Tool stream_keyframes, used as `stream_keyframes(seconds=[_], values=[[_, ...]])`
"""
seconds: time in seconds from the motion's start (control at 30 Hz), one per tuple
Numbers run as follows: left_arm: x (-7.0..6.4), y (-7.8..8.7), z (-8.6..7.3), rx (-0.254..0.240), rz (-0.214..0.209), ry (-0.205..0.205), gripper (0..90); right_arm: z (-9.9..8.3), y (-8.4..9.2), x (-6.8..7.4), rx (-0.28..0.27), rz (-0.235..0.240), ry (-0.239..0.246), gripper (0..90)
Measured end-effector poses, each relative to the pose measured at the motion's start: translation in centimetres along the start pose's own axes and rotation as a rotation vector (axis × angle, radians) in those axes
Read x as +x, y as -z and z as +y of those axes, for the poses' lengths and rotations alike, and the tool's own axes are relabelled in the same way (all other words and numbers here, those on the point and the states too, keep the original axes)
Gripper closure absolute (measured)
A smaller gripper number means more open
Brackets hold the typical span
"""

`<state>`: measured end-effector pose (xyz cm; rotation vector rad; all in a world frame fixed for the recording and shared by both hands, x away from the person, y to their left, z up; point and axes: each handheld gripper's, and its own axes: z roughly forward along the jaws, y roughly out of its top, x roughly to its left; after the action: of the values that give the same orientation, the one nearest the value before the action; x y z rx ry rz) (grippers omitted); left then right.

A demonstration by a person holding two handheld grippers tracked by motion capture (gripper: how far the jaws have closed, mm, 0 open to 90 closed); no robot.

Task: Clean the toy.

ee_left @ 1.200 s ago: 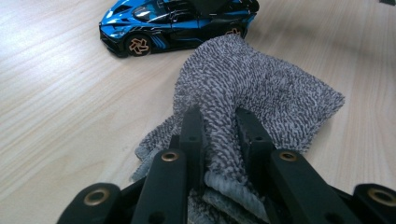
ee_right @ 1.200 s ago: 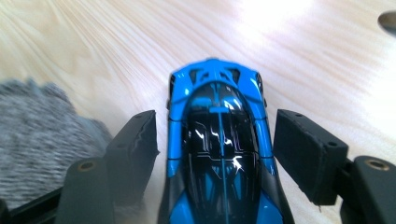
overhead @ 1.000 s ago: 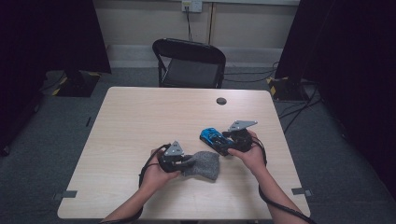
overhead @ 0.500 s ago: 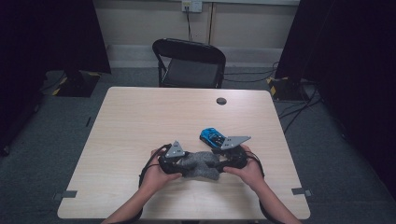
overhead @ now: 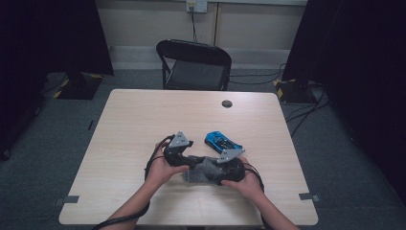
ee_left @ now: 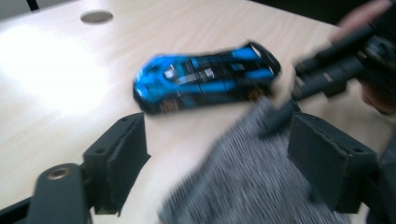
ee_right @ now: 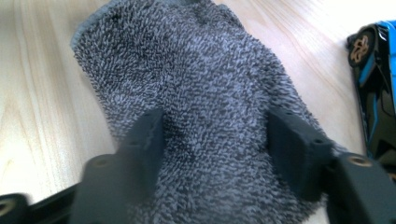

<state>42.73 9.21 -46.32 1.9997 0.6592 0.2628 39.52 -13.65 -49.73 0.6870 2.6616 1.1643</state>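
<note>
Left gripper (ee_left: 217, 163): jaws wide apart, just been opening, grey towel (ee_right: 196, 93) partly between them, pads clear of it. Right gripper (ee_right: 215, 140): jaws straddling the towel's middle, just been closing, pads at its pile, grip not certain. Towel: bunched on the table (overhead: 143, 120) near its front edge, between both hands. Blue toy car (overhead: 222, 142): just beyond the towel. Folding chair (overhead: 194, 64): behind the table.
</note>
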Motion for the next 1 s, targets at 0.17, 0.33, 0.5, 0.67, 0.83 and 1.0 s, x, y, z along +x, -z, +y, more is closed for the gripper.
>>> stream_keyframes(seconds=[0.17,0.33,0.5,0.67,0.83,1.0], values=[[0.4,-2.3,2.2,0.003,-0.017,-0.015,16.7,-0.2,0.7,0.0,0.015,-0.004,-0.038,64.2],[0.6,-4.3,3.4,0.016,-0.037,-0.028,16.4,-0.6,1.5,-0.1,0.028,-0.012,-0.058,70.9],[1.2,-6.4,3.5,0.049,-0.044,-0.023,17.3,-1.4,2.7,-0.5,0.034,-0.027,-0.086,71.6],[1.4,-8.2,3.9,0.067,-0.052,-0.010,17.6,-2.4,3.9,-1.1,0.032,-0.042,-0.112,71.6],[1.3,-9.6,4.2,0.078,-0.071,-0.005,18.2,-3.0,4.4,-1.3,0.029,-0.046,-0.134,71.5],[1.4,-10.8,4.2,0.082,-0.076,0.007,18.6,-3.4,4.7,-1.5,0.020,-0.043,-0.163,71.1]])
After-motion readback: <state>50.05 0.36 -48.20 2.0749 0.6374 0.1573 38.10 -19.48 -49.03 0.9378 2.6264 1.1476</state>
